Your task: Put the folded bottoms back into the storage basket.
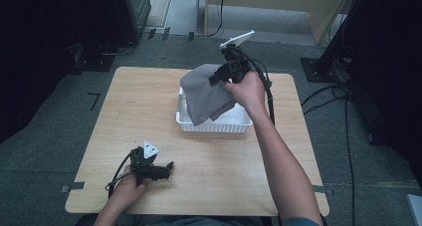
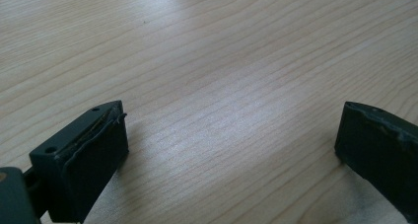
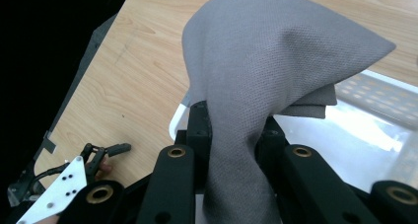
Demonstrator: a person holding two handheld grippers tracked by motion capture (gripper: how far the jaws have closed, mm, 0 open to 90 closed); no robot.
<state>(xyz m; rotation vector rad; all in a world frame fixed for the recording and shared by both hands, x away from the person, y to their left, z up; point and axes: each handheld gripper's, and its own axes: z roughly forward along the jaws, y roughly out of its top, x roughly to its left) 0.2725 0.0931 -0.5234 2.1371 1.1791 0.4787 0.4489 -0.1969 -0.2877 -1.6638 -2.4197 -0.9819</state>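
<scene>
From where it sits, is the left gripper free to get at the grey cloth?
Probably yes: the left gripper rests open near the table's front edge, with bare table between it and the grey cloth, which the right gripper holds over the basket.

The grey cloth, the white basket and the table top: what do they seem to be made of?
Grey cloth: a fine knit or woven fabric, matte, judging by the tiny dotted texture and soft folds. White basket: probably moulded plastic, given its slotted walls and slight sheen. Table: wood or a wood-look laminate, pale with running grain lines and a smooth, faintly reflective surface.
</scene>
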